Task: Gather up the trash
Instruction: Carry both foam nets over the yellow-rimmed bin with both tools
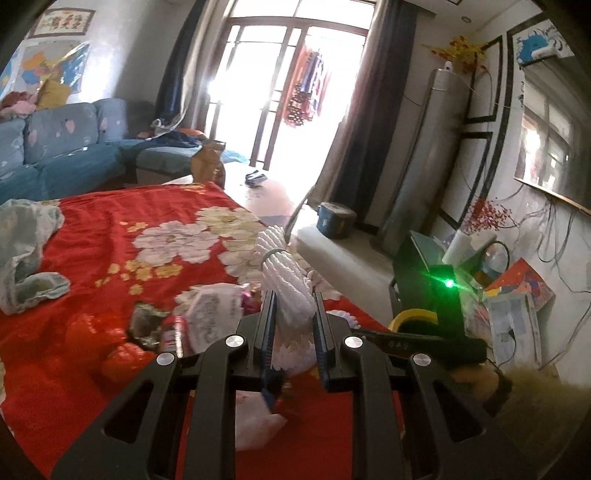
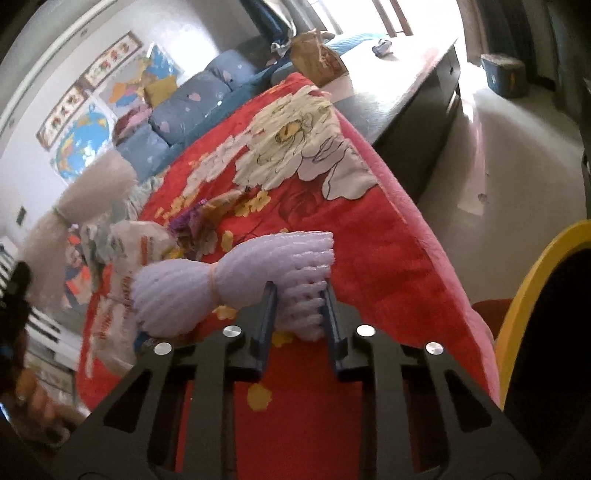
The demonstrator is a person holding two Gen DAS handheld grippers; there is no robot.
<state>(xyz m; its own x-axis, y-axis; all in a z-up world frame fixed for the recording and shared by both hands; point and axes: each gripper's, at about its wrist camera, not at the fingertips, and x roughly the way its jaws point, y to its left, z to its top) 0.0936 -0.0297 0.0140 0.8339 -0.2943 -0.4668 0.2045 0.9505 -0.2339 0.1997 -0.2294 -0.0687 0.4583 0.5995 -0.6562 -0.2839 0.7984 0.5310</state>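
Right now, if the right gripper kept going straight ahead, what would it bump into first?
The purple foam net is already between the right gripper's fingers. Straight past it, it would probably meet the red flowered blanket; depth is hard to judge.

Big red floral blanket point(image 1: 92, 236) covers most of what you can see here, so I'll place everything off that. Just past its far edge is a blue sofa point(image 1: 62, 147) with pink blotches on the cushions, and there are maps and framed pictures point(image 1: 61, 22) on the wall above the sofa. A brown paper bag point(image 1: 207, 162) stands upright at the blanket's far corner. Beyond that, bright glass doors point(image 1: 291, 85) with dark curtains point(image 1: 365, 110). Off the blanket's right side: a blue lidded tub point(image 1: 334, 219) on the floor and a tall grey standing air conditioner point(image 1: 428, 155) by the wall.
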